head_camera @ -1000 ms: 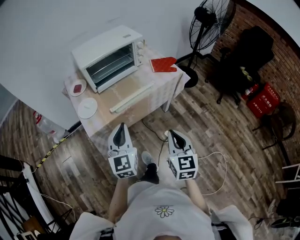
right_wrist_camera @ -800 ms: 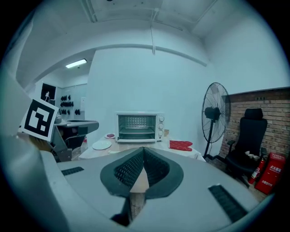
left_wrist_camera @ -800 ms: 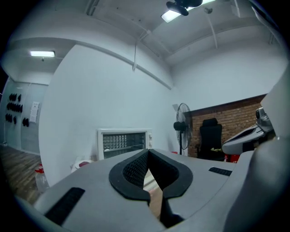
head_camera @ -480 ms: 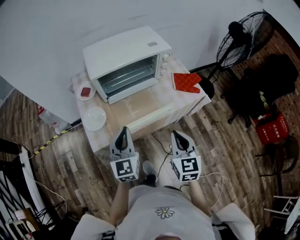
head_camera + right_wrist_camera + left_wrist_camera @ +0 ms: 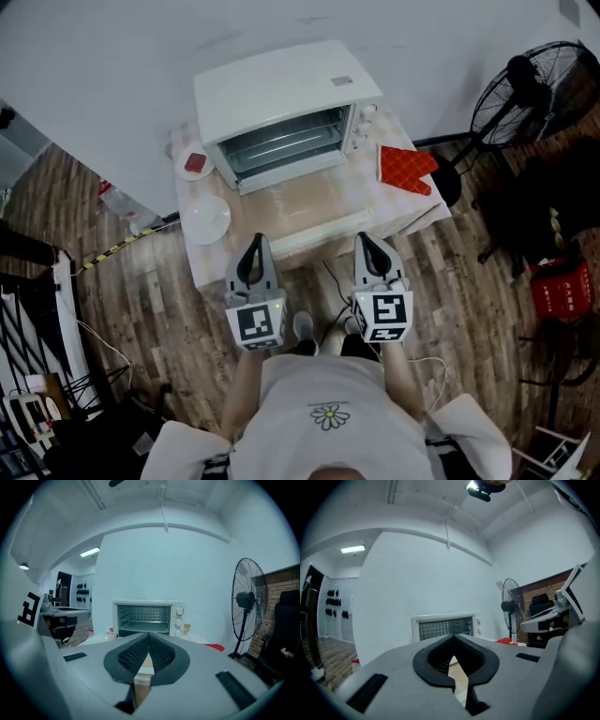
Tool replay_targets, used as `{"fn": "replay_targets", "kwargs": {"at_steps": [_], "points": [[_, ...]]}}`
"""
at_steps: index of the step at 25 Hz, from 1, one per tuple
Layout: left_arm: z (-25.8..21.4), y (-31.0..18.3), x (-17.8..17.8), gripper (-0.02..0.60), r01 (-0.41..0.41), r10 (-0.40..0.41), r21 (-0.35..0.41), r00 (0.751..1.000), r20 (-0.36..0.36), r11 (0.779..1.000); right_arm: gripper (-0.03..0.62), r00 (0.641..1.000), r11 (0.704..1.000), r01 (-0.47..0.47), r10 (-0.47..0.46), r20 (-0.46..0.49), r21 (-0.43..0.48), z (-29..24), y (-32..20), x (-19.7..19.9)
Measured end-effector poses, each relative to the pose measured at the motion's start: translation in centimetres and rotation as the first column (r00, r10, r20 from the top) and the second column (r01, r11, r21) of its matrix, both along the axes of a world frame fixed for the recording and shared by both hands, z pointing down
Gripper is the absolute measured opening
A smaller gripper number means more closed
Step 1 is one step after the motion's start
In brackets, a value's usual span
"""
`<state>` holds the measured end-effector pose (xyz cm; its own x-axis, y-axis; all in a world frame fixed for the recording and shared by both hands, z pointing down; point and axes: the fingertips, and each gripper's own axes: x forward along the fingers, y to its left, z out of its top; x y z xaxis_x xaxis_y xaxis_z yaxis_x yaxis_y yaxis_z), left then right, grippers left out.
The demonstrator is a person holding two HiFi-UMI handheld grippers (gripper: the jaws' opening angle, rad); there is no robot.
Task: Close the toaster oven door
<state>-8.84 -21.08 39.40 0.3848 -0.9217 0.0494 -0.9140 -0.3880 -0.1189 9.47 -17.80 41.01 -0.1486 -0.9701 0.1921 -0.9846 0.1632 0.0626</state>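
Standing against the white wall at the back of a small cloth-covered table (image 5: 208, 258), the boxy white toaster oven (image 5: 281, 98) has its glass door (image 5: 300, 202) dropped flat toward the person, with the door's long white handle (image 5: 314, 234) near the table's front edge. The cavity is open, showing a wire rack inside, and three round white knobs (image 5: 178, 618) run down the right of the front panel.

A red quilted oven mitt (image 5: 405, 169) lies on the table just right of the oven. A small saucer with a red piece on it (image 5: 194, 163) sits to the oven's left, and a plain white round plate (image 5: 206, 219) lies nearer the front. A black pedestal fan (image 5: 534, 89) stands on the wood floor to the right, with a red crate (image 5: 561, 289) farther out.

The left gripper (image 5: 256, 246) and the right gripper (image 5: 366, 241) both hover short of the table's front edge, each with its jaws pressed together on nothing.

A small dark label (image 5: 341, 82) on the oven's top is too small to read; the cubes on the grippers carry black-and-white square markers.
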Motion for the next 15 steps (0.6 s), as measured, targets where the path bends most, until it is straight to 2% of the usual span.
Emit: {"fn": "replay_targets", "kwargs": {"at_steps": [5,11,15], "points": [[-0.5,0.9,0.5,0.017,0.102,-0.102,-0.018,0.995,-0.019,0.995,0.011,0.996,0.996,0.084,-0.083,-0.014,0.029,-1.7,-1.0,0.9],[-1.2,1.6,0.6,0.017,0.234,-0.234,0.001,0.972,-0.019,0.972,0.011,0.986,0.985,0.168,-0.168,-0.018,0.041,-2.3,-1.5,2.3],[-0.6,2.1,0.1,0.017,0.292,-0.292,-0.001,0.956,0.001,0.956,0.011,0.981,0.979,0.194,-0.194,-0.003,0.054,-2.4,-1.7,2.9]]}}
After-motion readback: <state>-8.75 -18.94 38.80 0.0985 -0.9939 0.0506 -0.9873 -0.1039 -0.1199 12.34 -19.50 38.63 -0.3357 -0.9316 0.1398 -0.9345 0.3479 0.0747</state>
